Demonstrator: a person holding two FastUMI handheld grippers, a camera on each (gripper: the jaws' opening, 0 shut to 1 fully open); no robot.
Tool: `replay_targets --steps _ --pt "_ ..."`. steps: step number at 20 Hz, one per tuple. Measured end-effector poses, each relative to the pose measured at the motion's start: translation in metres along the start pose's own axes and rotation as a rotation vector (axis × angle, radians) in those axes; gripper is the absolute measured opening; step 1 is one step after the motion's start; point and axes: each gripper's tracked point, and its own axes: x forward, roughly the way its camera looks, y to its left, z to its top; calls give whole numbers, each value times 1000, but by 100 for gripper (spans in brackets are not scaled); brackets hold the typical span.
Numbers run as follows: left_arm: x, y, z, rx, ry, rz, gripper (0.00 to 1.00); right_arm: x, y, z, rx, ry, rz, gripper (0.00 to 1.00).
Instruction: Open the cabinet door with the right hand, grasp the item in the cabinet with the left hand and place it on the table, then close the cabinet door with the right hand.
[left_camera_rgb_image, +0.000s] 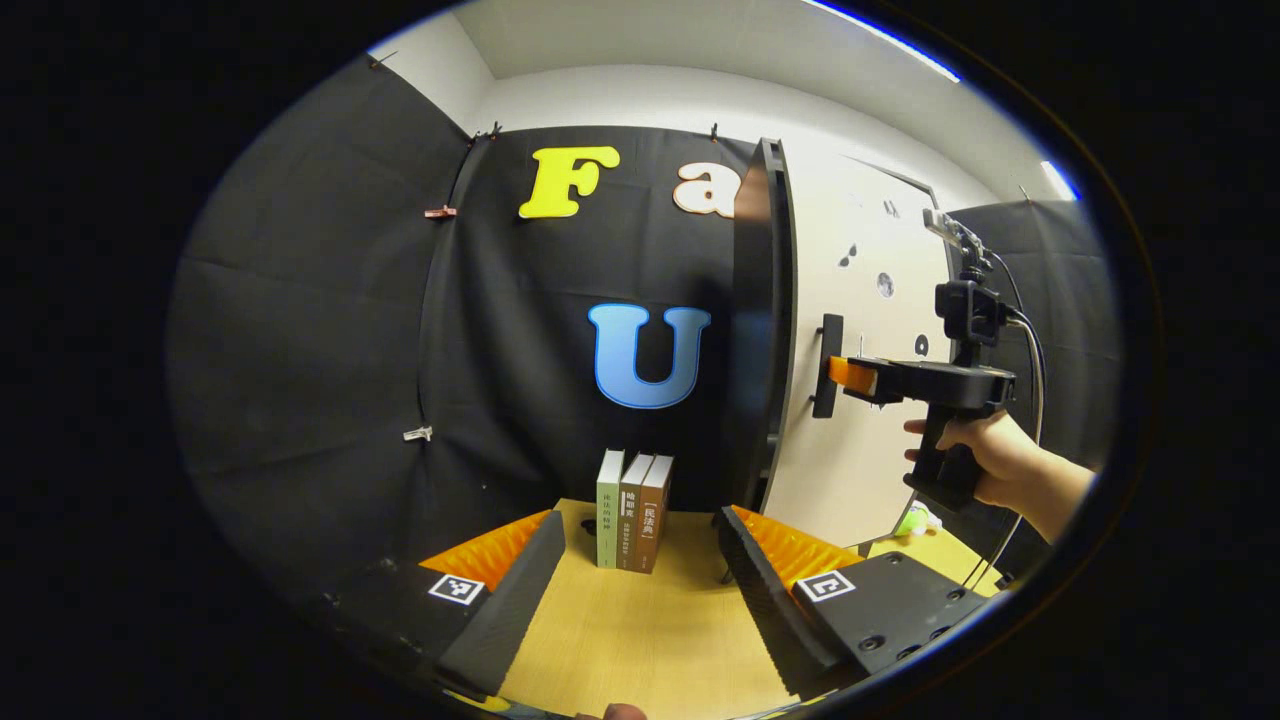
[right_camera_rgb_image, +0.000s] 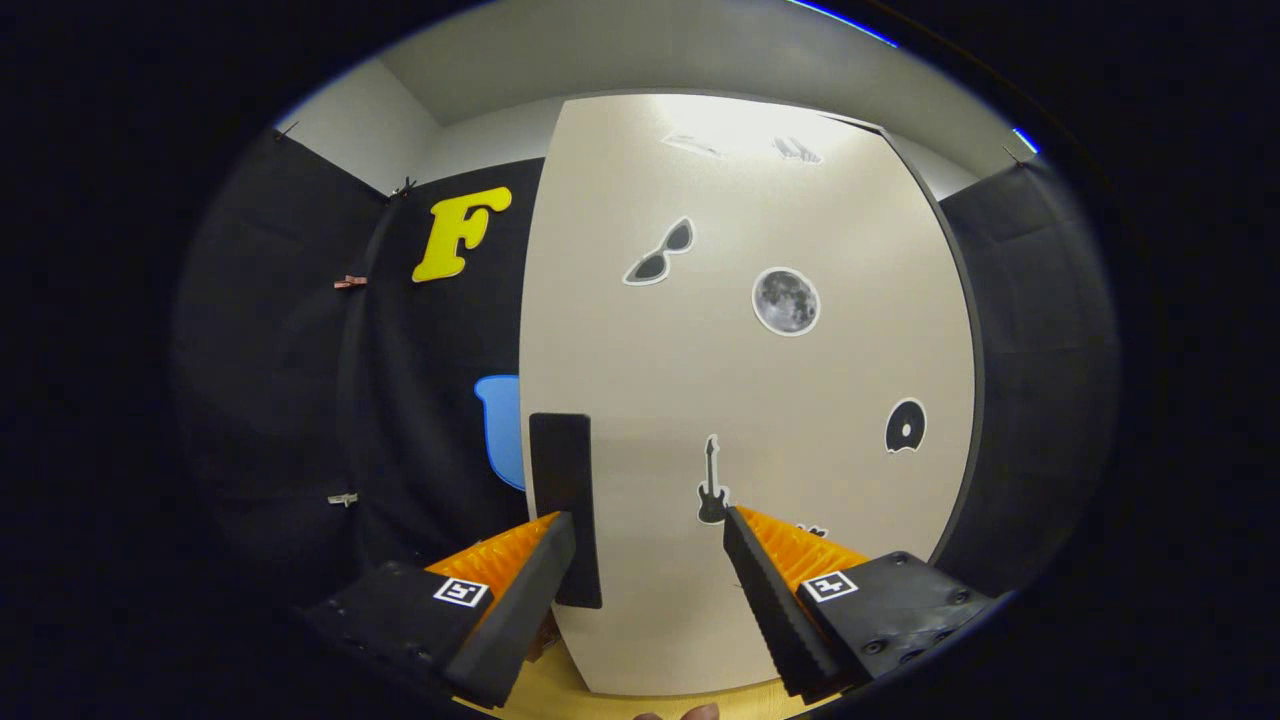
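Note:
Three books (left_camera_rgb_image: 635, 510) stand upright side by side on the wooden table (left_camera_rgb_image: 640, 630), straight ahead of my left gripper (left_camera_rgb_image: 640, 522), which is open and holds nothing. The white cabinet door (left_camera_rgb_image: 860, 330) with stickers shows nearly edge-on at the right, its dark edge (left_camera_rgb_image: 760, 320) facing me. A hand (left_camera_rgb_image: 1000, 460) holds my right gripper (left_camera_rgb_image: 850, 375) up against the door's black handle (left_camera_rgb_image: 828, 365). In the right gripper view the door (right_camera_rgb_image: 760, 400) stands close in front. Its handle (right_camera_rgb_image: 565, 480) sits just behind the left fingertip (right_camera_rgb_image: 555, 545) of my open right gripper (right_camera_rgb_image: 648, 520).
A small yellow-green object (left_camera_rgb_image: 915, 520) lies on the table past the door's lower edge. Black cloth walls (left_camera_rgb_image: 330, 350) close off the back and left. A cable (left_camera_rgb_image: 1035, 370) trails from the right gripper's camera.

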Motion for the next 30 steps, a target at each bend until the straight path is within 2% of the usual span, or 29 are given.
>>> replay_targets --steps 6,12,19,30 --pt "-8 -22 12 14 -26 -20 97 -36 -17 24 -14 -35 2 97" --pt "-13 -62 21 25 -42 -81 98 -89 -38 40 -33 -47 -5 97" --pt "-18 -98 33 40 -60 -140 97 -153 -65 57 -27 -74 -50 97" --pt "-31 -121 42 62 -90 -181 98 -229 -101 55 -44 -80 -127 97"
